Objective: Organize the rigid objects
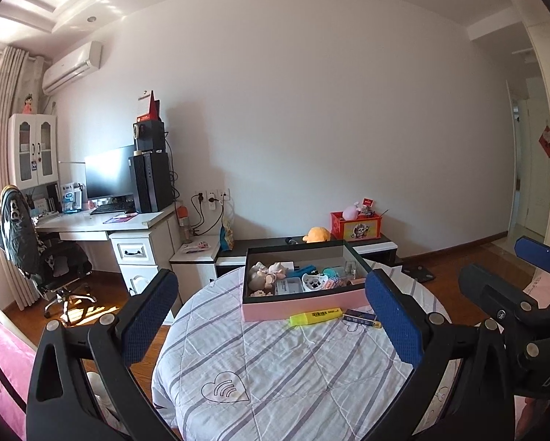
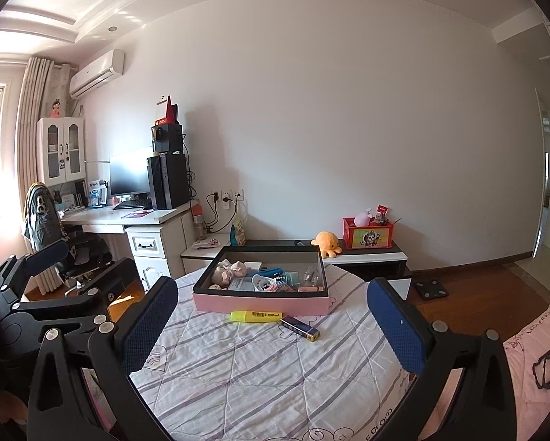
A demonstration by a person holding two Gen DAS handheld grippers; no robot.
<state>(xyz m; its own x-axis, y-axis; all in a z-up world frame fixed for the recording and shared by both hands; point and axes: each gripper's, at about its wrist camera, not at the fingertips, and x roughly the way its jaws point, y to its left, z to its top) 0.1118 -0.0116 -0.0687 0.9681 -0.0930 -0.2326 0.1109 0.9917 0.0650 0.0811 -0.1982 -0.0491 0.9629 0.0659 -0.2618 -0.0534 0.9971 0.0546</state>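
On the striped quilt [image 2: 260, 375], one yellow highlighter [image 2: 256, 316] with a barcode label and one dark blue case [image 2: 300, 328], writing unreadable, lie just before one pink box [image 2: 261, 303] of small items; left gripper [image 1: 278, 316] and right gripper [image 2: 275, 325] both hover with fingers spread, empty.

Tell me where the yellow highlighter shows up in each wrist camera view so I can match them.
Left wrist view: the yellow highlighter lies right of centre on the striped quilt, just in front of the pink box.
Right wrist view: the yellow highlighter lies near centre, again in front of the box.
Shared landmark: the pink box, with the dark blue case right of the highlighter.
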